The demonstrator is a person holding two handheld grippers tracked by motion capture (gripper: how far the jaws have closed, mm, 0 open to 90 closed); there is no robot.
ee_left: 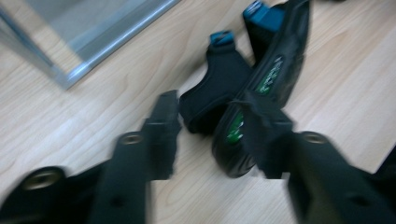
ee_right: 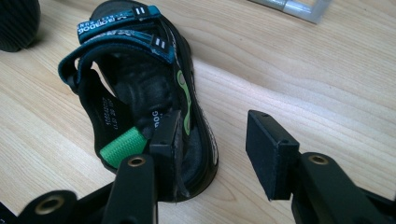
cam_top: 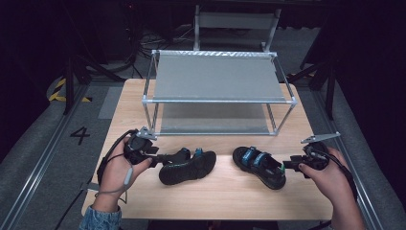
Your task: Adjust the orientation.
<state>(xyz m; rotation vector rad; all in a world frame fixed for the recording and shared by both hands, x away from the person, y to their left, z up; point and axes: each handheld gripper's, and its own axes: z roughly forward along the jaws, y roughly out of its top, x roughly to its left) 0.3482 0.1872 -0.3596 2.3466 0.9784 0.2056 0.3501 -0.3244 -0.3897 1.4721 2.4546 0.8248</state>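
Two black sandals with teal straps lie on the wooden table (cam_top: 225, 194). The left sandal (cam_top: 187, 166) is tipped on its side, sole toward me; the right sandal (cam_top: 259, 165) rests upright. My left gripper (cam_top: 159, 160) is open at the left sandal's heel. In the left gripper view the heel of the sandal (ee_left: 233, 149) sits between the spread jaws of that gripper (ee_left: 210, 112), the right jaw touching its edge. My right gripper (cam_top: 286, 166) is open at the right sandal's heel. There one jaw of the gripper (ee_right: 215, 130) is inside the sandal (ee_right: 140, 88) and the other outside its rim.
A metal-framed two-tier rack (cam_top: 215, 76) with grey shelves stands at the back of the table, its lower frame (ee_left: 70, 74) close to my left gripper. The left sandal's sole (ee_right: 16, 23) shows beyond the right sandal. Bare wood lies in front of both sandals.
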